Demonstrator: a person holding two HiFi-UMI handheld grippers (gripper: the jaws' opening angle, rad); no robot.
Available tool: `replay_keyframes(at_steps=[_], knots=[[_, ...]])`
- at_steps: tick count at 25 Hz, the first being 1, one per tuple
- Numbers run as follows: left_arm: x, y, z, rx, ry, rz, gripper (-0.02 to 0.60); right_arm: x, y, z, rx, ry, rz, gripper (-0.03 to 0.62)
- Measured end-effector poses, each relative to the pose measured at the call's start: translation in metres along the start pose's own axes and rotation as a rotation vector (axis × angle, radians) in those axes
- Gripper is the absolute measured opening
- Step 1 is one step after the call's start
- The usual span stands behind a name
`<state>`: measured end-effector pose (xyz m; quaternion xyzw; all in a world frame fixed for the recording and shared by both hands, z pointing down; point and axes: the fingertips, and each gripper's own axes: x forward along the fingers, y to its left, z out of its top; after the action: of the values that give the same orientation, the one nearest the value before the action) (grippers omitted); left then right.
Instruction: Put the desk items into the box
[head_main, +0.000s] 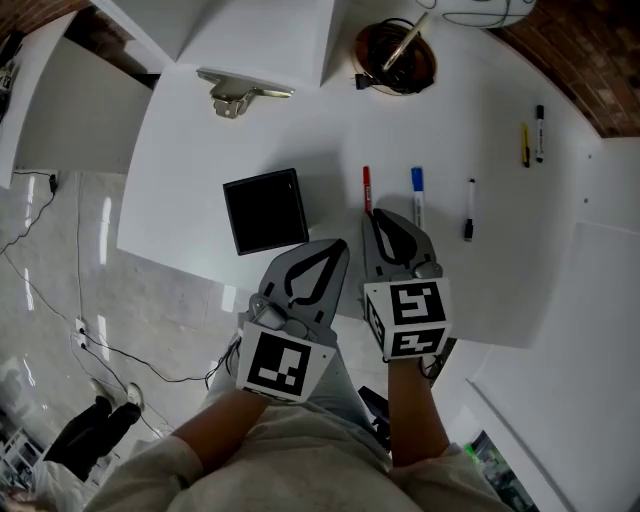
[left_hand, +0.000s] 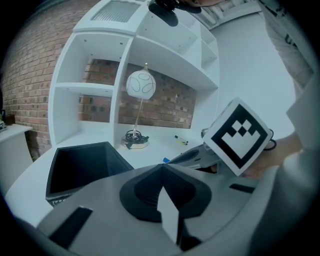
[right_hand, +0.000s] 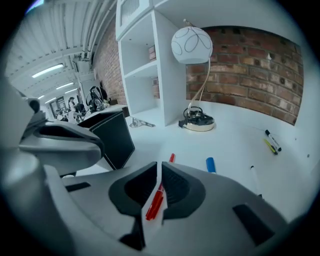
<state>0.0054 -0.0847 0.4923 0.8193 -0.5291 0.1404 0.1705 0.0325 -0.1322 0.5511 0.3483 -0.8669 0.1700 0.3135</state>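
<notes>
left tool (left_hand: 161, 172), right tool (right_hand: 159, 167): pressed together, empty | red pen (head_main: 366, 190) near table (head_main: 200, 130) front edge | likely light, stiff, slick | pinch mid-barrel

This looked like an office. A curved white desk (head_main: 450, 130) held loose marker pens (head_main: 417, 195), beside open white shelving (left_hand: 82, 85) and a red brick wall (right_hand: 245, 65).

Both units are out front, side by side, tips pointing away from me. Left hand-held gripper (head_main: 337, 247): jaws pressed together. Right hand-held gripper (head_main: 374, 216): jaws all but closed with a thin slit between them, tip slightly ahead of the left. Both marker cubes face up at the head camera. Left forearm (head_main: 215, 425) and right forearm (head_main: 412, 425) come in from below, close together.
</notes>
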Motion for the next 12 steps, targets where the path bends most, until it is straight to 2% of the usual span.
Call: replay_keyframes(at_steps=[6,12], knots=[[0.002,-0.004,-0.001,-0.02,0.005,-0.003,0.006,0.015,-0.001,-0.021,0.033,0.166,0.019,0.018],[0.001,-0.002,-0.002,-0.035,0.005,0.006,0.006,0.023,-0.006,-0.025,0.03,0.234,-0.013,0.024]])
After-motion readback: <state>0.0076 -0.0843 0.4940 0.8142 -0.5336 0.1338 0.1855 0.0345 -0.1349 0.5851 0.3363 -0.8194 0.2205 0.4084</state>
